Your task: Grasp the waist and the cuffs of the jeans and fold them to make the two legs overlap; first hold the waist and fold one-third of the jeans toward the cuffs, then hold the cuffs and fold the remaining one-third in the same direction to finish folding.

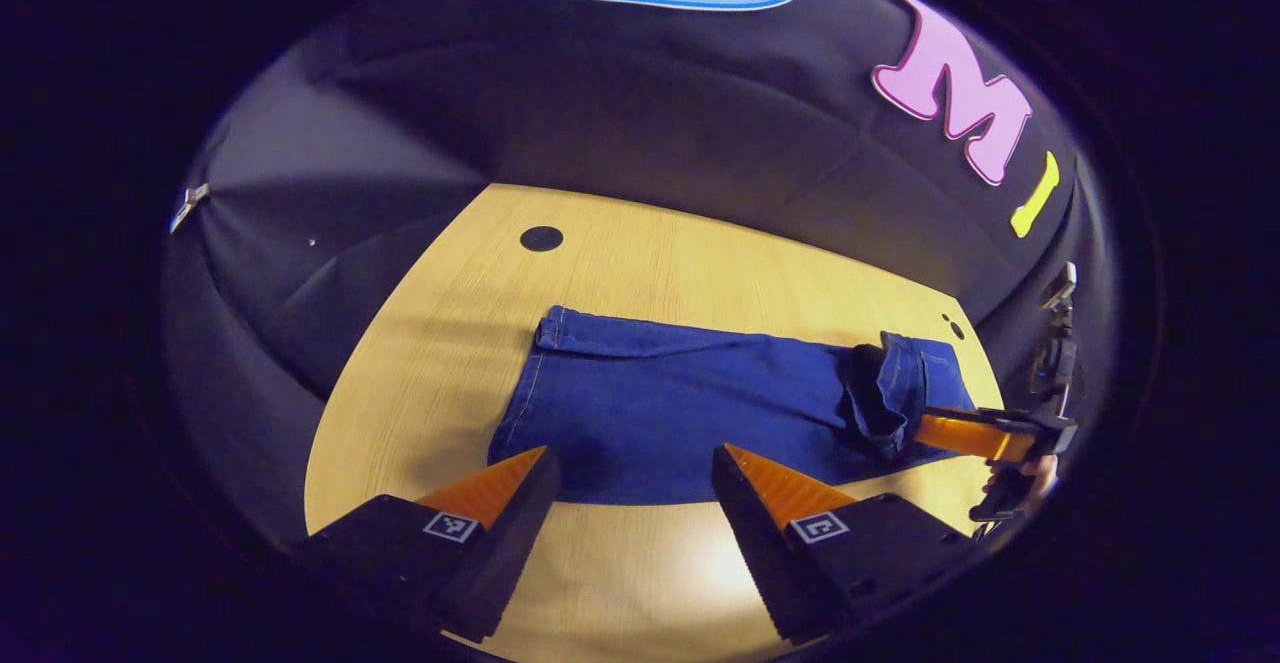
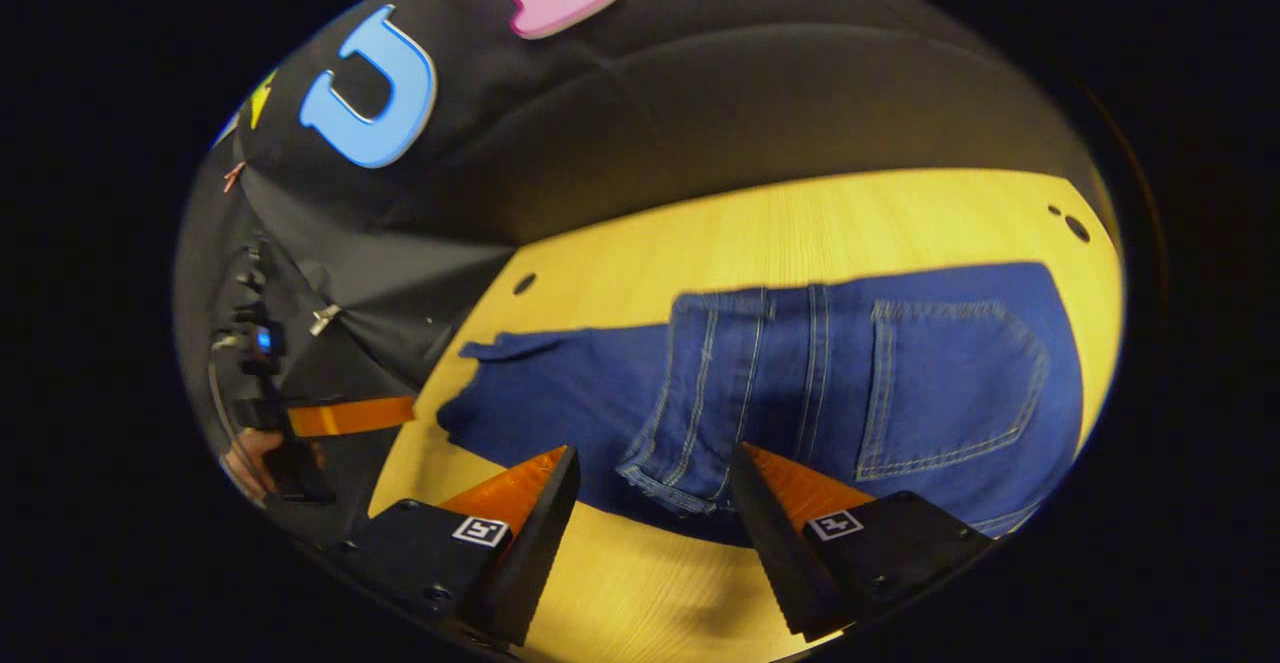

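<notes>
Dark blue jeans (image 1: pixel 680 413) lie flat on the wooden table (image 1: pixel 650 263), one leg over the other. Their cuffs (image 1: pixel 560 328) point left and the waist end (image 1: pixel 890 393) is folded over at the right. My left gripper (image 1: pixel 630 463) is open, hovering just above the near edge of the legs. In the right gripper view the folded waist part (image 2: pixel 800 363) shows its back pocket (image 2: pixel 950 383). My right gripper (image 2: pixel 650 468) is open, with its fingertips either side of the waistband corner (image 2: pixel 660 483). The cuffs (image 2: pixel 490 351) lie farther left.
Black cloth walls close in the table's far side and both ends. A round black hole (image 1: pixel 541 238) sits in the tabletop beyond the cuffs, and small holes (image 2: pixel 1075 228) sit near the waist end. A hand (image 1: pixel 1030 473) holds the right gripper (image 1: pixel 960 433) at the table's right edge.
</notes>
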### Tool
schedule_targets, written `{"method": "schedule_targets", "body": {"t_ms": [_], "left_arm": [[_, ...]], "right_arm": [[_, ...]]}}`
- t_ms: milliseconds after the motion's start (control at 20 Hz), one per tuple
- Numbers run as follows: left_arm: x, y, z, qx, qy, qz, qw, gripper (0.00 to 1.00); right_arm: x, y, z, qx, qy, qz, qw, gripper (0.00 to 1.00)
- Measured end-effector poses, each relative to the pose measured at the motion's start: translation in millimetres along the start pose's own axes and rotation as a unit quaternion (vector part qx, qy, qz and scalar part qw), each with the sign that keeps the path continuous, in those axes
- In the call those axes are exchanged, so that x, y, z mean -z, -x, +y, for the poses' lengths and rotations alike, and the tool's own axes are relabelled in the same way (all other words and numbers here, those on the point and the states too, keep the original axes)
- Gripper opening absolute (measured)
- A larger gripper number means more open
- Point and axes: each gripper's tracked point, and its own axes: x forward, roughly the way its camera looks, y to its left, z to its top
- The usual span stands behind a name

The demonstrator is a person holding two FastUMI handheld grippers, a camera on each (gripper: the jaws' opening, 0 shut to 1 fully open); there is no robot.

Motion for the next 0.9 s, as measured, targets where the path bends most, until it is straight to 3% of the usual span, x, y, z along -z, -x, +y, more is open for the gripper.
{"method": "schedule_targets", "body": {"t_ms": [100,150,350,400,450,700,750,800,850,900], "left_arm": [[-1,-15,40,-0.072,-0.022,0.042,0.996,0.98],[3,-28,47,-0.078,-0.019,0.065,0.995,0.98],[18,-54,57,-0.077,0.022,0.141,0.987,0.97],[30,-61,55,-0.074,0.026,0.175,0.981,0.93],[47,-69,59,-0.079,0.031,0.215,0.973,0.97],[51,-118,44,-0.069,-0.018,0.245,0.967,0.96],[47,-106,44,-0.067,-0.021,0.236,0.969,1.00],[50,-102,45,-0.069,-0.016,0.241,0.968,0.93],[46,-100,47,-0.071,-0.014,0.234,0.970,0.92],[44,-103,43,-0.068,-0.016,0.239,0.969,0.97]], "right_arm": [[-21,37,3,-0.007,0.029,-0.027,0.999,0.92],[-27,53,5,-0.012,0.041,-0.037,0.998,0.92],[-29,102,-9,-0.001,0.044,-0.053,0.998,0.93],[-27,112,-14,0.004,0.038,-0.054,0.998,0.92],[-23,118,-20,0.011,0.033,-0.053,0.998,0.92],[-13,133,-44,0.035,0.027,-0.049,0.998,0.93],[-14,135,-44,0.033,0.023,-0.051,0.998,0.93],[-15,137,-44,0.033,0.023,-0.054,0.998,0.93],[-17,139,-46,0.035,0.025,-0.056,0.997,0.93],[-19,143,-47,0.036,0.024,-0.059,0.997,0.93]]}}
